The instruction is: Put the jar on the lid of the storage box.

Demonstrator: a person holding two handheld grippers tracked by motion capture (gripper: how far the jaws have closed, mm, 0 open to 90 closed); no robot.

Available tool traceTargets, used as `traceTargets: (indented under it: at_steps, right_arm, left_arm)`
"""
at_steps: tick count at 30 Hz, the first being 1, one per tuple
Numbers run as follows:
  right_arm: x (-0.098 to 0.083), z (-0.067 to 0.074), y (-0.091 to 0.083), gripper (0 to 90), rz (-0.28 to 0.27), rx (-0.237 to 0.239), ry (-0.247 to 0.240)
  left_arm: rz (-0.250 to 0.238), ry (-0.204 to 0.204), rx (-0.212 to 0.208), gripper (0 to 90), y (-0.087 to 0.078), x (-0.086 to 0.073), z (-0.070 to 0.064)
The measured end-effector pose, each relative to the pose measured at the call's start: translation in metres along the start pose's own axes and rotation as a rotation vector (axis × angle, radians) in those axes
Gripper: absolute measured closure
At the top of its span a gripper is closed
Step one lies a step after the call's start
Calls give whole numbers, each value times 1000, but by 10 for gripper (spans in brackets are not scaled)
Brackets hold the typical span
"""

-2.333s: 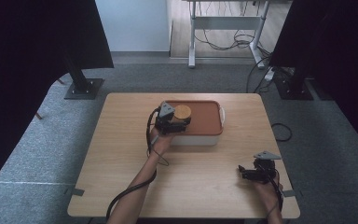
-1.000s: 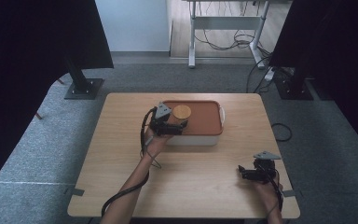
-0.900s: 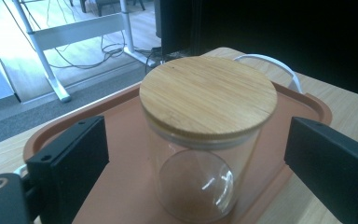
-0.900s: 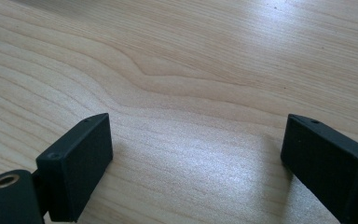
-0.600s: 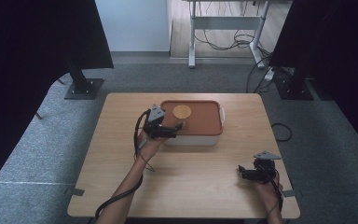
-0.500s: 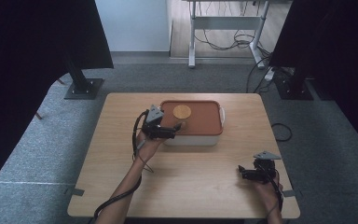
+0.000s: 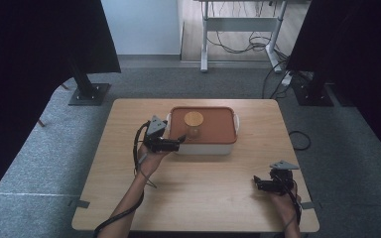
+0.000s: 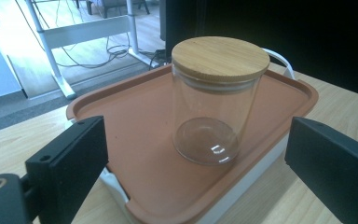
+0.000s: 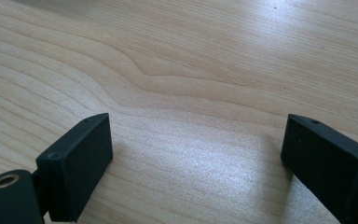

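On the left side of the tabletop (image 7: 109,163), the left hand-held gripper (image 7: 178,141) is at the left end of the white box, and its jaws are spread wide with nothing between them. Just in front of it stands the glass jar (image 8: 216,100), upright on the orange lid (image 8: 144,121) of the white box (image 8: 242,186), which sits near the far edge of the tabletop. The jar is empty, clear, and closed with a round wooden cap (image 8: 220,58). I judge it is light but stiff, smooth and slippery, and it can break if it falls. The best hold seems to be on the glass wall at middle height, because the cap may only sit loose. Near the front right corner, the right hand-held gripper (image 7: 256,183) rests low over bare wood, jaws also spread and empty.
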State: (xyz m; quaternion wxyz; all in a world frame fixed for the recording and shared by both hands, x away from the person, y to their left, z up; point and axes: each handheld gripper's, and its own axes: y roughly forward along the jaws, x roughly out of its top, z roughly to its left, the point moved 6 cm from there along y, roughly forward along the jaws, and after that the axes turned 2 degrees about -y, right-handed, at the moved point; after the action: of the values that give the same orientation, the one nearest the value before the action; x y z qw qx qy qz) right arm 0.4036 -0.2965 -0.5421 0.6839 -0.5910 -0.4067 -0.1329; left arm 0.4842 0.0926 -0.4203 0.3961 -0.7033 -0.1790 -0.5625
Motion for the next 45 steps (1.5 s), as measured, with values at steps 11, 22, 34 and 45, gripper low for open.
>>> traceTargets:
  at_steps: [11,22,34,45]
  right_arm:
    - [0,0,0,84,0,0,0]
    - [0,0,0,84,0,-2,2]
    - [0,0,0,84,0,-4,3]
    - [0,0,0,84,0,-4,4]
  left_arm:
    - [2,1,-10,54,-13,-12,-1]
    - [8,-2,-26,51,-22,-25,-7]
    - [11,5,-32,40,-34,-34,-11]
    - [52,16,-20,38,-40,-54,-11]
